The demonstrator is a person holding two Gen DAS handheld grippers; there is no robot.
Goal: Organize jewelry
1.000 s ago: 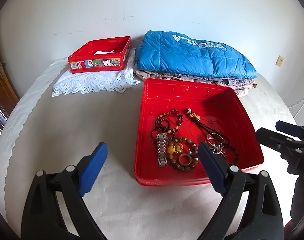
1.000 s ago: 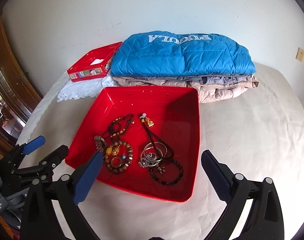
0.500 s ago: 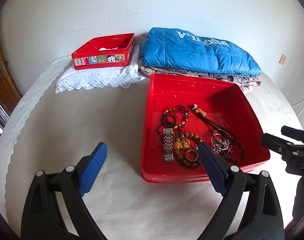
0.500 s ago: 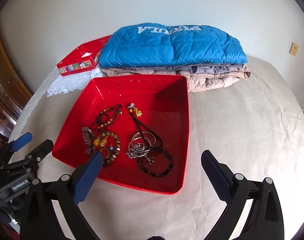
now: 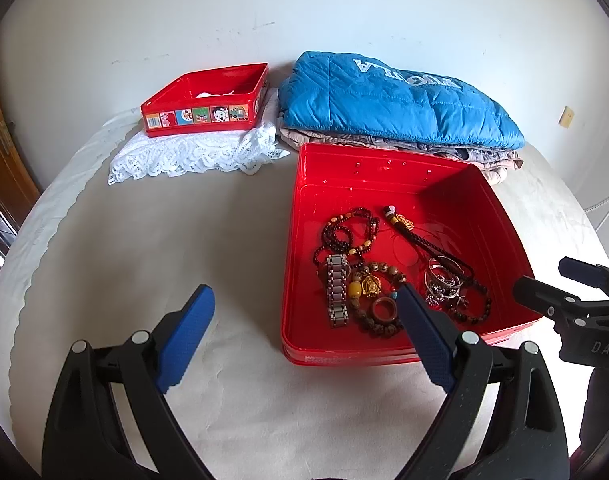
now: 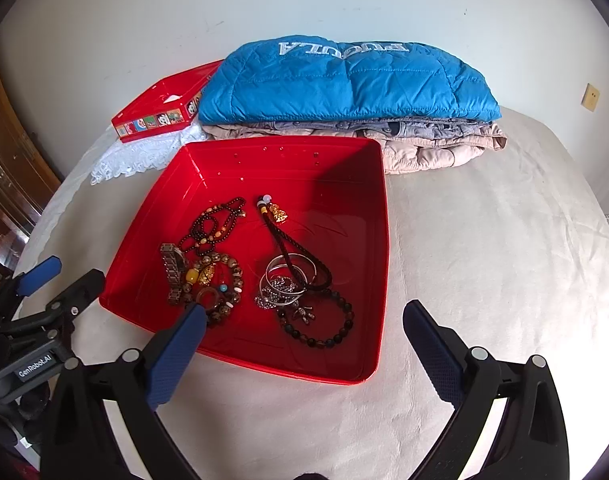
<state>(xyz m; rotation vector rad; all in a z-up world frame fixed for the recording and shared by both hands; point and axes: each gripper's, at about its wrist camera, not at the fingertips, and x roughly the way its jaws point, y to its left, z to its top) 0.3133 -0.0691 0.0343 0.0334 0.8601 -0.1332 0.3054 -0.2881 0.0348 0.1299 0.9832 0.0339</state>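
Note:
A large red tray [image 5: 388, 158] [image 6: 380, 240] lies on the beige bed cover and holds several pieces of jewelry: a metal watch band [image 5: 337, 294] [image 6: 172, 266], dark bead strands [image 5: 344, 232] [image 6: 212, 228], a wooden bead bracelet [image 5: 380, 320] [image 6: 228, 280], silver bangles [image 5: 444, 278] [image 6: 284, 280] and a black bead bracelet [image 6: 324, 324]. My left gripper [image 5: 304, 300] is open, hovering before the tray's near left corner. My right gripper [image 6: 304, 312] is open above the tray's near edge. A small red tin [image 5: 208, 100] [image 6: 160, 104] stands at the back left.
The tin rests on a white lace cloth [image 5: 192, 152]. A folded blue jacket [image 5: 396, 104] [image 6: 344, 80] lies on beige clothes behind the tray. A wall is behind the bed; dark wood furniture [image 6: 4, 152] is at the left.
Both grippers have shifted a little relative to the tray, which now appears lower and nearer in the right wrist view. Both stay open. The jewelry has not moved.

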